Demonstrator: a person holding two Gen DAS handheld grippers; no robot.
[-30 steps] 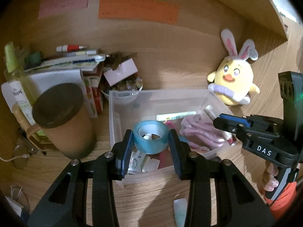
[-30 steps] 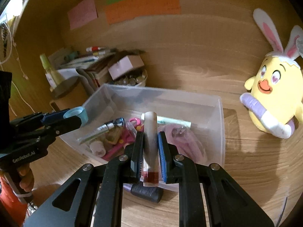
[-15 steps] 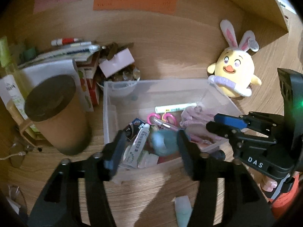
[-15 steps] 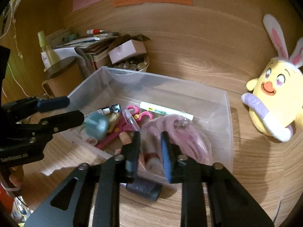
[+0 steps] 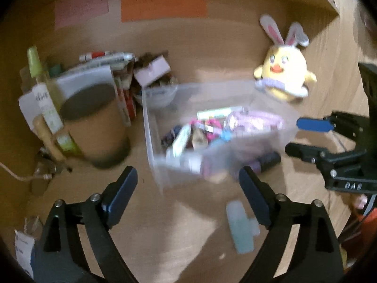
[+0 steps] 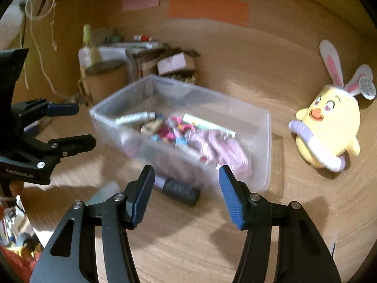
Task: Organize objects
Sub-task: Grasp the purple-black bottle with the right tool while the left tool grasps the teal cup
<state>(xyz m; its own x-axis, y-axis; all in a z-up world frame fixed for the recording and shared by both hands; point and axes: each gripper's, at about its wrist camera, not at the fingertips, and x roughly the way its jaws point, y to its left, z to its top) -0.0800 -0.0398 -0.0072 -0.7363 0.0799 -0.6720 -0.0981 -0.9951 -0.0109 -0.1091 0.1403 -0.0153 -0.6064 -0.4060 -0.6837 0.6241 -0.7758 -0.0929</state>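
Note:
A clear plastic bin (image 5: 150,127) (image 6: 264,146) sits on the wooden desk, holding a pink cord bundle (image 6: 219,148), scissors, tubes and other small items. My left gripper (image 5: 188,191) is open and empty, just in front of the bin; it also shows in the right wrist view (image 6: 77,125). My right gripper (image 6: 186,188) is open and empty, in front of the bin; it also shows in the left wrist view (image 5: 304,136). A dark-capped bottle (image 6: 179,189) (image 5: 266,161) lies on the desk against the bin's front wall. A pale teal bottle (image 5: 241,226) lies nearer me.
A brown lidded cup (image 5: 94,122) stands left of the bin, with stacked books, pens and a small box (image 5: 153,70) behind. A yellow bunny plush (image 5: 282,77) (image 6: 329,127) sits to the right. Coloured notes (image 5: 162,8) hang on the back wall.
Both grippers opened and pulled back from the bin. The blue tape roll left my left gripper and the tube left my right gripper; both dropped into the bin.

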